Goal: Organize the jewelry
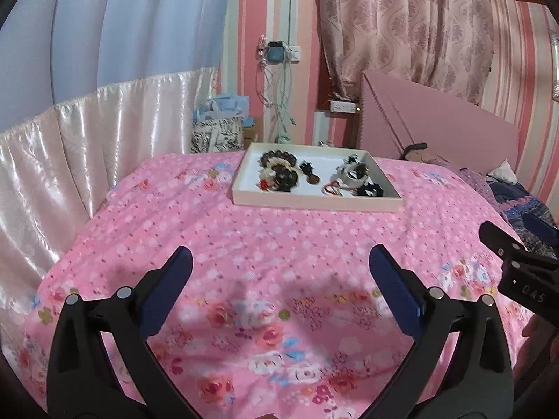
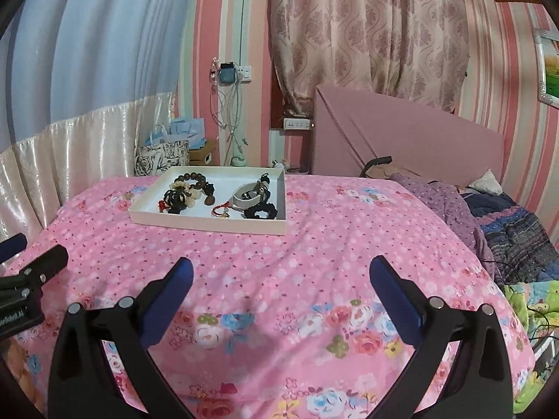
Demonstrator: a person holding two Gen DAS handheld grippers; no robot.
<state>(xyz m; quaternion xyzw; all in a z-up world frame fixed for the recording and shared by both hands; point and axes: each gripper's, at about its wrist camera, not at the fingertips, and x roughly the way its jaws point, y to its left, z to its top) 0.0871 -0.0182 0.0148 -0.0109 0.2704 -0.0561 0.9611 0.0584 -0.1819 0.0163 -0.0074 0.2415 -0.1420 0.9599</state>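
The shallow white cardboard tray (image 2: 213,225) of tangled jewelry lies ahead on the pink floral bedspread (image 1: 279,251), well apart from both grippers, left gripper (image 1: 279,279) and right gripper (image 2: 279,281), jaws spread empty; neither is clearly nearer.

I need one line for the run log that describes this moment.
phase: before first grasp | left gripper: open, empty, above bedspread | right gripper: open, empty | tray: on bed, holds jewelry
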